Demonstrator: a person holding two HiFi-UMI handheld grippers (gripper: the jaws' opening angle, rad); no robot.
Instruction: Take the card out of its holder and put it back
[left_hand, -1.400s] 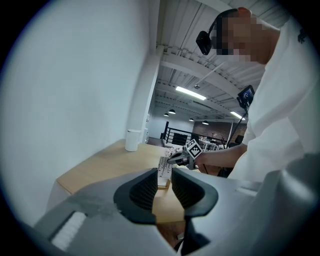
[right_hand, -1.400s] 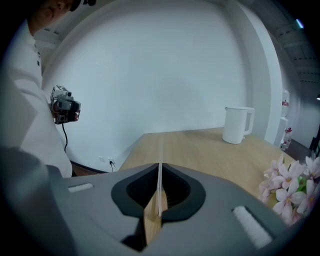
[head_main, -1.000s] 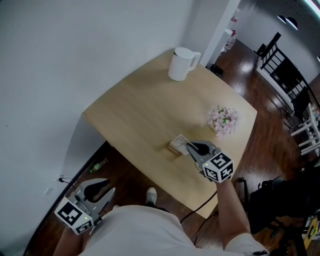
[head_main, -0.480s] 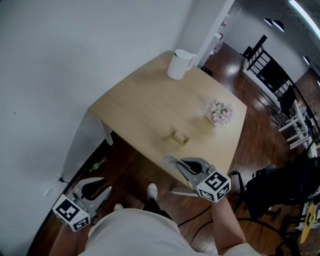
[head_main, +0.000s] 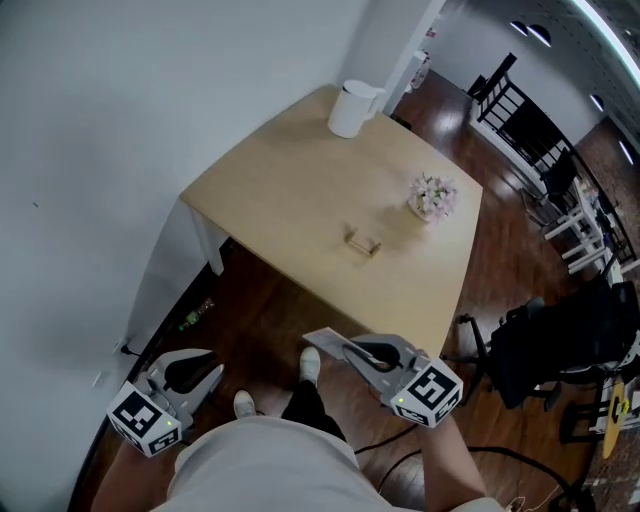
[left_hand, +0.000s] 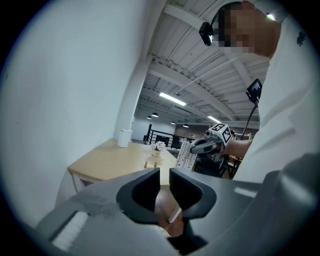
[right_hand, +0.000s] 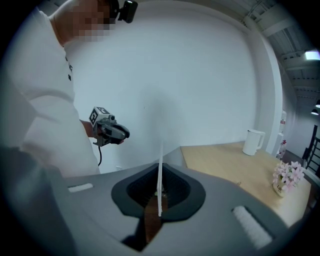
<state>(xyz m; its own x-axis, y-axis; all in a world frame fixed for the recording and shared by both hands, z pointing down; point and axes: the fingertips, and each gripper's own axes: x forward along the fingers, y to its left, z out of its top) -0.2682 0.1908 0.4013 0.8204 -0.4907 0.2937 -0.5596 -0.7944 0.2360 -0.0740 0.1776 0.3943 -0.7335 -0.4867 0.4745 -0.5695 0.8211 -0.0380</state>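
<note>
The small wooden card holder (head_main: 362, 242) stands empty near the middle of the light wooden table (head_main: 280, 190); it also shows far off in the left gripper view (left_hand: 150, 164). My right gripper (head_main: 350, 350) hangs over the floor, well back from the table's near edge, shut on the white card (head_main: 325, 338). In its own view the card (right_hand: 160, 170) stands edge-on between the closed jaws (right_hand: 160, 192). My left gripper (head_main: 212, 372) is low at the left beside my body. Its jaws (left_hand: 165, 175) stand a narrow gap apart with nothing between them. From there the right gripper (left_hand: 196, 148) and the card (left_hand: 184, 156) are in sight.
A white jug (head_main: 350, 108) stands at the table's far corner and a small pot of pink flowers (head_main: 432, 196) near its right edge. A white wall runs along the left. Black chairs (head_main: 530, 350) stand on the dark wood floor at the right. My shoes (head_main: 310, 362) are below.
The right gripper has drawn the card out of the holder and back off the table toward my body. I have stepped back, so the table looks farther away. The left gripper has barely shifted.
</note>
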